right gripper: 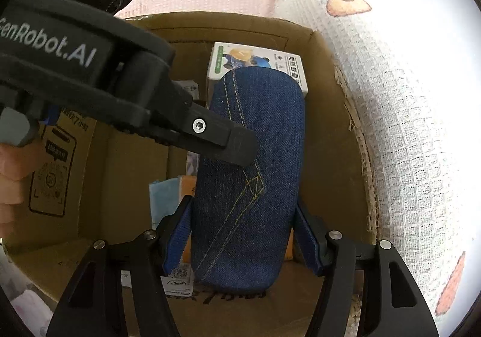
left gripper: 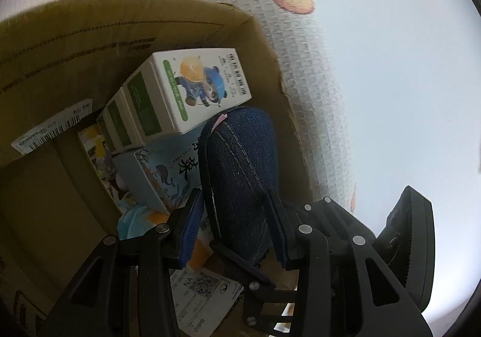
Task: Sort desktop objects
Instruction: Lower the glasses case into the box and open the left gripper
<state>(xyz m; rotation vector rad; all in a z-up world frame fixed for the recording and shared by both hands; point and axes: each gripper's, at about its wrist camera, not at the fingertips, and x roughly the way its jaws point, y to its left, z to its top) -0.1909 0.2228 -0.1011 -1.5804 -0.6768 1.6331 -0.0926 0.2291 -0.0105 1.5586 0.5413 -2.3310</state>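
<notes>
Boxes crowd the carton beside the denim case.

I counted one cardboard box, one denim case, one white panda-print carton, one pale blue carton, two grippers. Other cartons lay part-hidden; their number I could not tell.

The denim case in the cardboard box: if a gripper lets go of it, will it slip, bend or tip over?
The denim case probably keeps its shape: its rounded outline shows no sag, so it seems stiff. Its woven cloth likely grips well rather than slipping. It stands tilted above the small boxes in the cardboard box, so once released it may tip onto them.
</notes>
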